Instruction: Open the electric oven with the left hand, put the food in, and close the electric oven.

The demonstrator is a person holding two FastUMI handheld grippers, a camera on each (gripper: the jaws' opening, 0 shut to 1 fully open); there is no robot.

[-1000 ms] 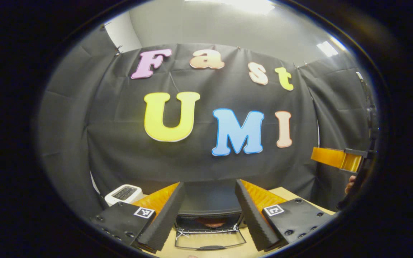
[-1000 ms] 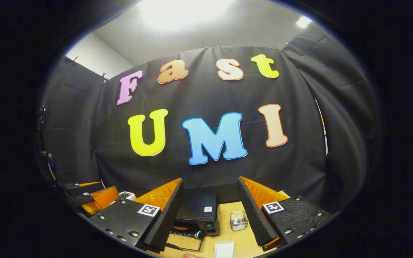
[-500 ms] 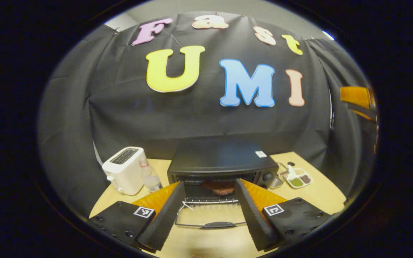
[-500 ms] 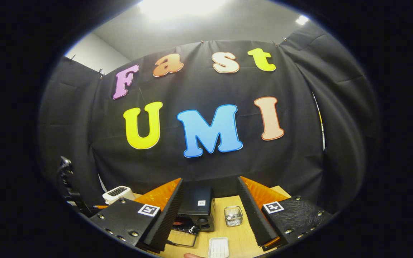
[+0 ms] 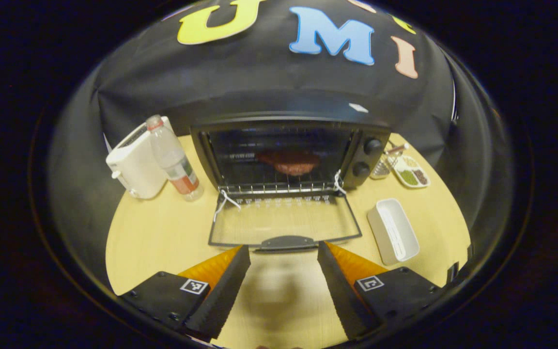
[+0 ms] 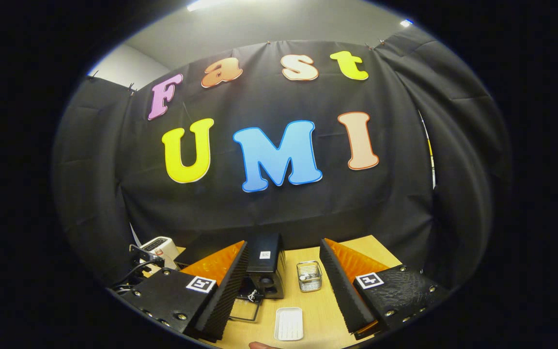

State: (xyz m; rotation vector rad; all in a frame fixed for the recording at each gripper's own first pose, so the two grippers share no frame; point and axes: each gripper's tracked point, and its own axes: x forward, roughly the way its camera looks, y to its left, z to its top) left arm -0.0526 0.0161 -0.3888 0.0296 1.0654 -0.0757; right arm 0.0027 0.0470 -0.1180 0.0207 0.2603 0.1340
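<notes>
The black electric oven (image 5: 288, 127) stands at the back of the wooden table with its glass door (image 5: 284, 223) folded down flat. A reddish-brown piece of food (image 5: 289, 162) lies on the wire rack inside. My left gripper (image 5: 283, 251) hovers open just in front of the door's handle (image 5: 284, 241), not touching it, with nothing between its fingers. My right gripper (image 6: 284, 248) is open and empty, held high and farther back. From there the oven (image 6: 265, 259) lies below and ahead, its door (image 6: 245, 308) down.
A white toaster (image 5: 136, 162) and a plastic bottle (image 5: 172, 162) stand left of the oven. Right of it are an empty white tray (image 5: 393, 230), a divided dish (image 5: 410, 172) and a glass jar (image 6: 309, 276). Bare tabletop (image 5: 162, 237) lies in front.
The left gripper has tipped downward and come in low before the open oven, so the door, rack and food now face it. The right gripper has tilted down slightly.
</notes>
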